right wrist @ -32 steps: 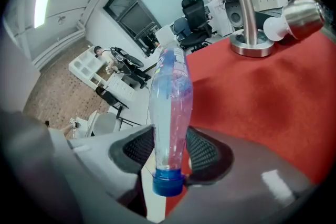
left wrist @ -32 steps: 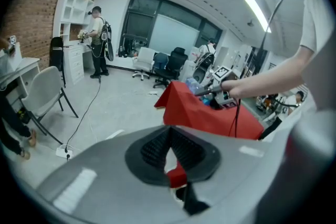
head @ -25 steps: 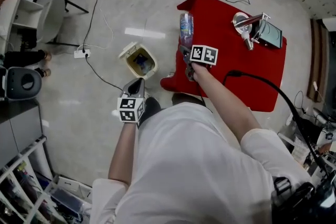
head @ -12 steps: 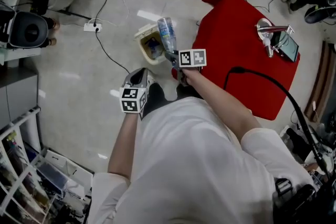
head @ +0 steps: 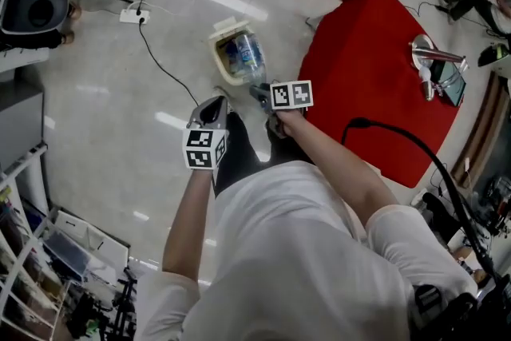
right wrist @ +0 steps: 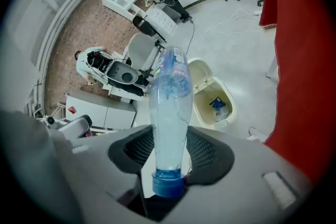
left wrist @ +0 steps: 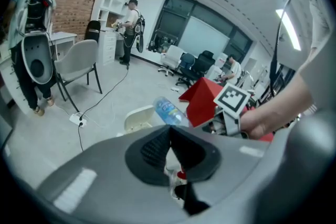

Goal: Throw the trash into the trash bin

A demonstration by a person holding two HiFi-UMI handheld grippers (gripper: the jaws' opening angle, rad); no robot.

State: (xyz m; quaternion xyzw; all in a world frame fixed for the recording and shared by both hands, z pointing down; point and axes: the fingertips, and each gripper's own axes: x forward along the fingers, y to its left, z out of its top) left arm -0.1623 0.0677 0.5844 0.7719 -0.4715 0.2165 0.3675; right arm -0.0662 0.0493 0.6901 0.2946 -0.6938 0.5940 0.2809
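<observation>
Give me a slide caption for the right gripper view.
Right hand-held gripper clamped on a plastic bottle, with the open trash bin beyond.

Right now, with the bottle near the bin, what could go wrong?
The right claw grips the bottle only near its cap, so the long body may swing. The trash bin has a small opening, and the bottle appears beside it in the right gripper view, so a release now could hit the rim or miss.
</observation>
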